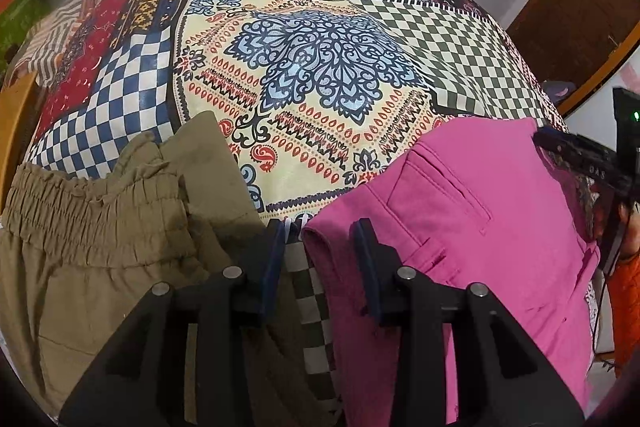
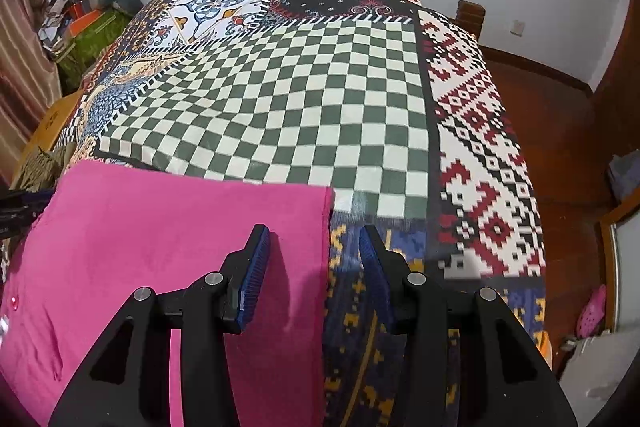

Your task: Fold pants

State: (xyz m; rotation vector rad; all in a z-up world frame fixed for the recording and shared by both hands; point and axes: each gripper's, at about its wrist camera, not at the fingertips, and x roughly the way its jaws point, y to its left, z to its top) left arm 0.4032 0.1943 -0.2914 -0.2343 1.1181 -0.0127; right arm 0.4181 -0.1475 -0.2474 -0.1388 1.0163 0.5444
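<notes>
Pink pants (image 1: 472, 227) lie folded on the patterned bedspread (image 1: 320, 79), waistband and back pocket showing in the left wrist view. My left gripper (image 1: 320, 239) is open and empty, straddling the pants' left edge. In the right wrist view the pink pants (image 2: 160, 247) lie flat at lower left. My right gripper (image 2: 314, 239) is open and empty, straddling the pants' right edge, left finger (image 2: 256, 255) over the fabric, right finger (image 2: 372, 259) over the bedspread (image 2: 280, 107).
Olive-brown pants with an elastic waistband (image 1: 100, 227) lie to the left of the pink ones. The right gripper's body (image 1: 592, 167) shows at the right. A wooden floor (image 2: 568, 131) lies beyond the bed's right edge; clutter (image 2: 80, 23) sits at far left.
</notes>
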